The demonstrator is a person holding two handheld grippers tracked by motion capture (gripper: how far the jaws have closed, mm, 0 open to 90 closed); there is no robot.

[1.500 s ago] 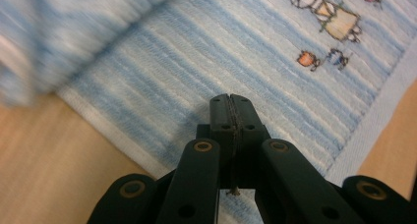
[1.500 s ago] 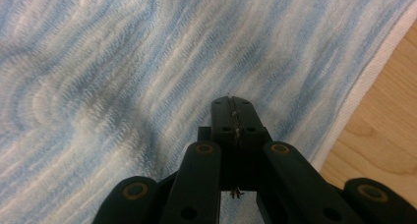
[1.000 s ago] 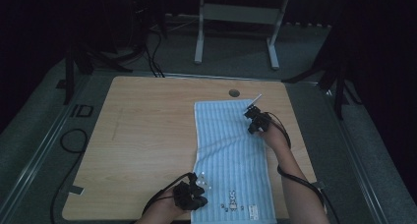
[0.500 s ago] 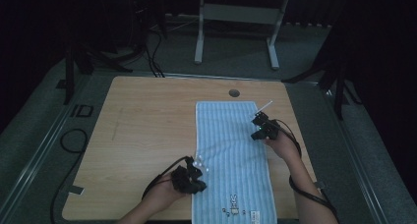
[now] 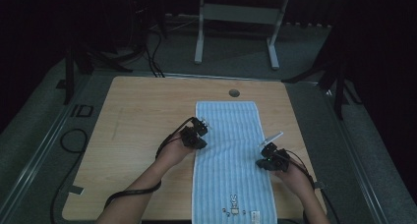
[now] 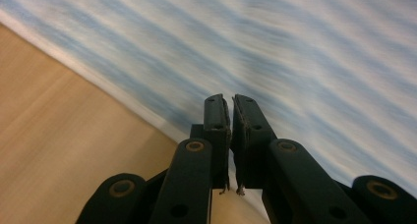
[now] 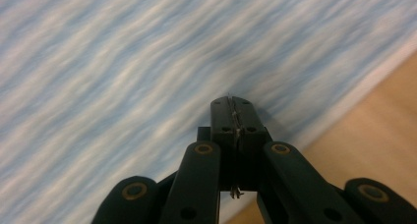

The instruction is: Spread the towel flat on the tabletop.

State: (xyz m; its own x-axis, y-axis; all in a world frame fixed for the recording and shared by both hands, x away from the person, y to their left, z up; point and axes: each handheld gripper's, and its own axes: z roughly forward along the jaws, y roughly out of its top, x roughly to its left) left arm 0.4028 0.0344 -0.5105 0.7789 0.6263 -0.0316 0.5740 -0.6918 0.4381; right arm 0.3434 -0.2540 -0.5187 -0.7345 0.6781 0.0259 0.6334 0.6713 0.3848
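With the blue striped towel (image 5: 231, 157) lying flat lengthwise on the wooden table (image 5: 133, 135), left gripper (image 5: 195, 133) and right gripper (image 5: 270, 157) hover at opposite long edges, jaws pressed together, empty, likely placed for smoothing or folding.

A light blue towel (image 5: 228, 145) with pale white stripes lies on the tan wooden surface (image 5: 133, 116); both grippers' fingers (image 6: 216, 123) are black.
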